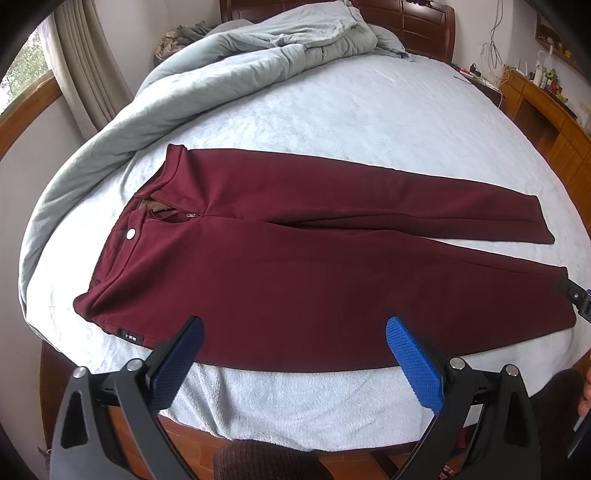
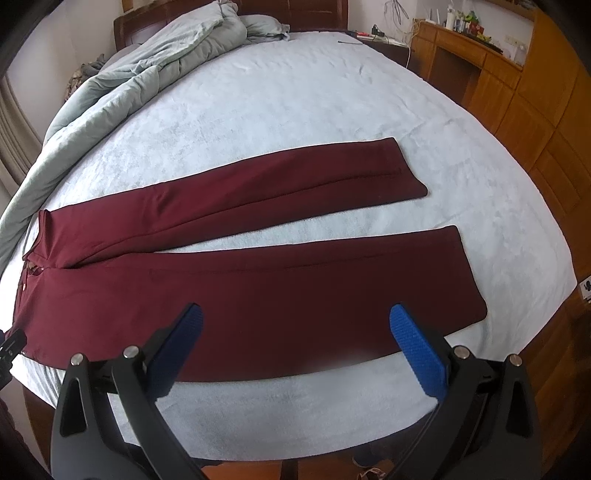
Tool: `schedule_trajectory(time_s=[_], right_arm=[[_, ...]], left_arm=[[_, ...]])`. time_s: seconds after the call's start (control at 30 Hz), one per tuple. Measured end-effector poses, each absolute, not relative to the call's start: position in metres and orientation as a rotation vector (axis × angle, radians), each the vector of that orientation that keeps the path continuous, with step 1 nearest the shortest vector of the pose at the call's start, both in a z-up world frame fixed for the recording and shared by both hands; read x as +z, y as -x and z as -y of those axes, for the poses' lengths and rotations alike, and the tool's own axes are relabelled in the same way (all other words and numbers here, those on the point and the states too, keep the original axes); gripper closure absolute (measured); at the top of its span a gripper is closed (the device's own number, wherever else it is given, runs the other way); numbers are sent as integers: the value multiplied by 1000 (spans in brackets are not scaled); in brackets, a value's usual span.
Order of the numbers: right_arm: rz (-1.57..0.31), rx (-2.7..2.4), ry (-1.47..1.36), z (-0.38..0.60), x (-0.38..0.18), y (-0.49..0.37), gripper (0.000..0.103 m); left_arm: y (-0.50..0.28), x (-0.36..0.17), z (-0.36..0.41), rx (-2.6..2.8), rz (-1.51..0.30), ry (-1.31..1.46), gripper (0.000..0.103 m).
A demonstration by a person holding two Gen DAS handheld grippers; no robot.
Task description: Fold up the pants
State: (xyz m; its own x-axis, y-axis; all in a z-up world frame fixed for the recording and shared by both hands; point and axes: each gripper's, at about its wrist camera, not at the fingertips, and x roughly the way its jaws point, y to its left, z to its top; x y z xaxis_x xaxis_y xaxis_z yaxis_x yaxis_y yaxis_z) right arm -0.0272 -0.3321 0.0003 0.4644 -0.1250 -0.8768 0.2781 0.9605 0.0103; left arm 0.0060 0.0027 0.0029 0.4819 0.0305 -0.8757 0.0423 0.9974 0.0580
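Dark red pants (image 1: 295,266) lie flat across a pale blue bed (image 1: 351,110), waist to the left with the fly unzipped and a silver button (image 1: 130,233) showing, legs spread to the right. My left gripper (image 1: 293,328) hovers open above the near edge of the thigh area, blue pads wide apart, nothing between them. The right wrist view shows the same pants (image 2: 258,295), the two legs parted by a strip of sheet. My right gripper (image 2: 295,319) stands open over the near leg, holding nothing. The right tool's black tip (image 1: 578,295) shows by the near leg's hem.
A grey-green duvet (image 1: 207,70) is bunched along the bed's far and left side. A wooden headboard (image 1: 417,22) stands behind it. Wooden cabinets (image 2: 517,103) with small items on top line the right wall. Curtains and a window (image 1: 33,70) are at left.
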Motion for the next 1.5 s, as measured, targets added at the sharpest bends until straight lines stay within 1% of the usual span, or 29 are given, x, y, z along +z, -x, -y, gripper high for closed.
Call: schedule_trajectory(time_s=[1.5], right_arm=[[-1068,-252,-171,340,-6,25,2]], left_arm=[[-10,4,-3,-9,-1067,-83,4]])
